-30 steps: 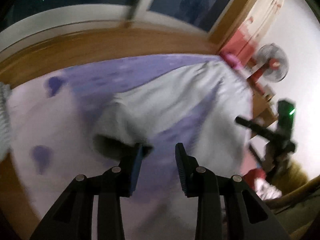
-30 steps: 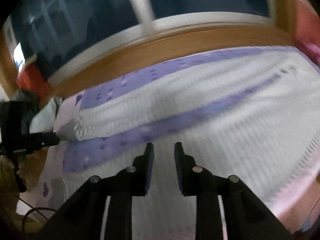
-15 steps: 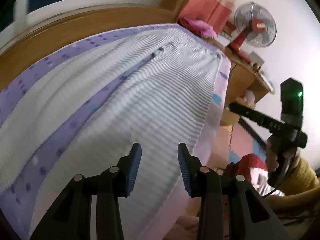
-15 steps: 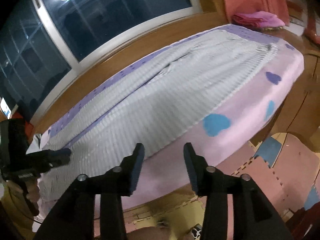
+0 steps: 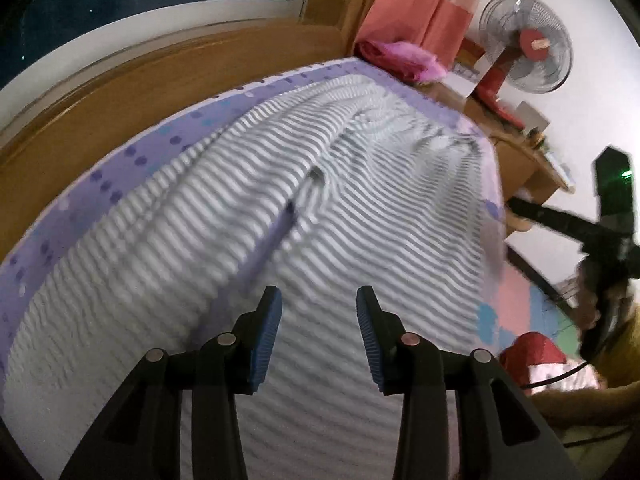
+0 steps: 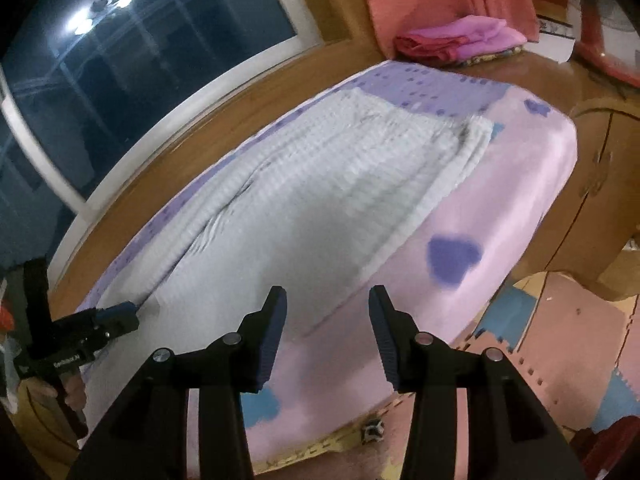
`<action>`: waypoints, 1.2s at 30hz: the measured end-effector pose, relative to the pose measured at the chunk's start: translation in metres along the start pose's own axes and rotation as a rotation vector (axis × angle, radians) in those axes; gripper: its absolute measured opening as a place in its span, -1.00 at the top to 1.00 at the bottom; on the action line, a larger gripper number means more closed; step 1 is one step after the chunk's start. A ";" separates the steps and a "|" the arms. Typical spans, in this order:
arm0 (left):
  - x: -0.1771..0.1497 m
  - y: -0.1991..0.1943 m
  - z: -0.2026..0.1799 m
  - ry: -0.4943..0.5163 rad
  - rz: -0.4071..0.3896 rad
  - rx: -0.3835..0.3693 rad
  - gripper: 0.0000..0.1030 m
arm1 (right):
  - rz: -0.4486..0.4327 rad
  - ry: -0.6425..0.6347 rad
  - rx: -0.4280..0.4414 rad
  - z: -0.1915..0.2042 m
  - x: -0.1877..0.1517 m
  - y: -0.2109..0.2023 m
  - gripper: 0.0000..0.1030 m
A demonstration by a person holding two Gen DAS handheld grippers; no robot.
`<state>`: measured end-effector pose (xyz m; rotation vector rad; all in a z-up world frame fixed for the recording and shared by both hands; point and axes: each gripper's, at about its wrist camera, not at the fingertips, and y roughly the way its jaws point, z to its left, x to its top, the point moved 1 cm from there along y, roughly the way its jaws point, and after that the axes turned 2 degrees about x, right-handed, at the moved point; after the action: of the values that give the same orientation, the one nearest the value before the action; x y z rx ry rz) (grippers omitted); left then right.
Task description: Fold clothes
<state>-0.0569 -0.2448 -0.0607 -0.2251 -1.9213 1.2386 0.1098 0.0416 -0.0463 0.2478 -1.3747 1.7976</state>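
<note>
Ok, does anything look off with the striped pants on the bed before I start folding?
Nothing is spilled or damaged. The striped pants lie spread on the bed, but not flat: wrinkles gather near the waistband. Both the left gripper and right gripper are open and empty.

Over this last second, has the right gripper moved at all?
Yes. The right gripper has pulled back and turned right: it was low over the striped garment, facing the window; now the mattress's pink edge and floor show.

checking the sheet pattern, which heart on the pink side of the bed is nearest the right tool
The light blue heart, low on the pink sheet just below the right tool. The purple heart and the small purple heart lie farther away.
</note>
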 end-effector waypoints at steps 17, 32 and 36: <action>0.041 0.054 -0.003 -0.100 0.103 0.043 0.24 | 0.061 0.043 0.034 -0.088 0.077 0.042 0.17; 0.047 0.056 -0.032 -0.094 0.152 -0.096 0.88 | 0.096 0.134 0.142 -0.106 0.106 0.088 0.18; 0.043 0.042 -0.058 -0.047 0.164 -0.160 0.89 | 0.054 0.162 0.136 -0.115 0.111 0.082 0.94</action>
<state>-0.0546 -0.1618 -0.0616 -0.4484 -2.0783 1.2043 0.0189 0.1922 -0.0811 0.1350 -1.1578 1.9149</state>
